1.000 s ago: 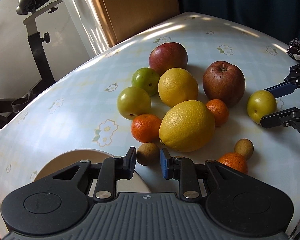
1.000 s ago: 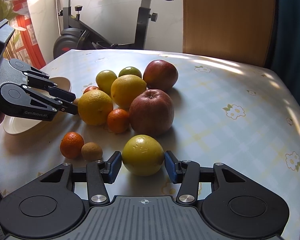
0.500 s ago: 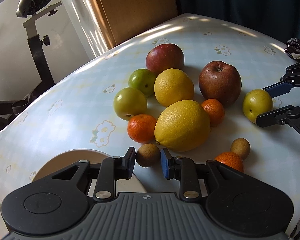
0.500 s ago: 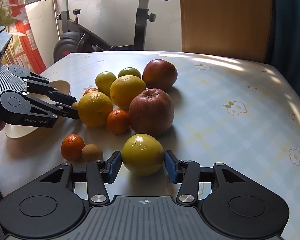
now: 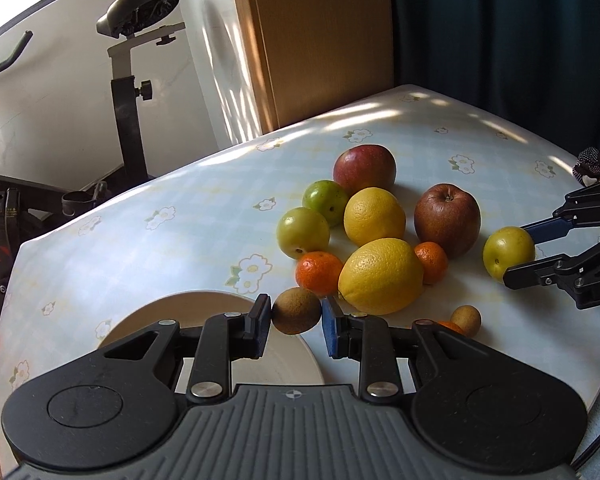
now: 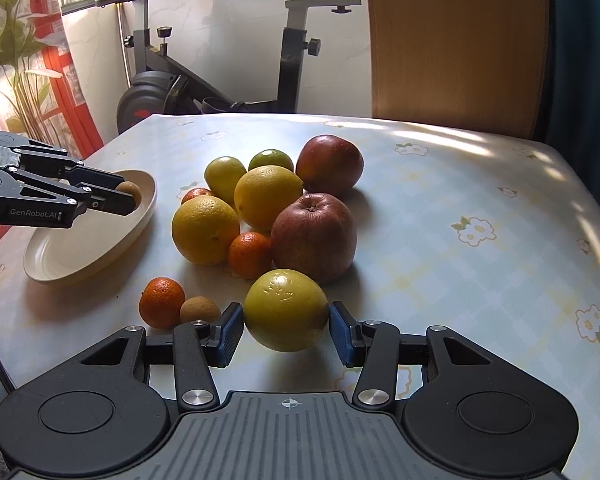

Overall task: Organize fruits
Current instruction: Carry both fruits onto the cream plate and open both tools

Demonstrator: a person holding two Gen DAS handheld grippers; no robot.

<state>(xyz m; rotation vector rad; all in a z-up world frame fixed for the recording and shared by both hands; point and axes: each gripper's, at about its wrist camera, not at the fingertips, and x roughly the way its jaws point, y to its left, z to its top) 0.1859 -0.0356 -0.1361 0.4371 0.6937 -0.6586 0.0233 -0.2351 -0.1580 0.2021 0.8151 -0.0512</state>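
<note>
while above plate (image 5: 204, 304) — claw (image 5: 294, 322) grips longan (image 5: 296, 316)

Left gripper (image 5: 294, 322) and right gripper (image 6: 286, 330) both level, jaws part-closed.

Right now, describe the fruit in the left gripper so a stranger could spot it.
Find the cream plate at the table's edge. Above its rim, the left gripper holds a small brown fruit. It is dull, round and lifted; its twin lies beside a mandarin.
</note>
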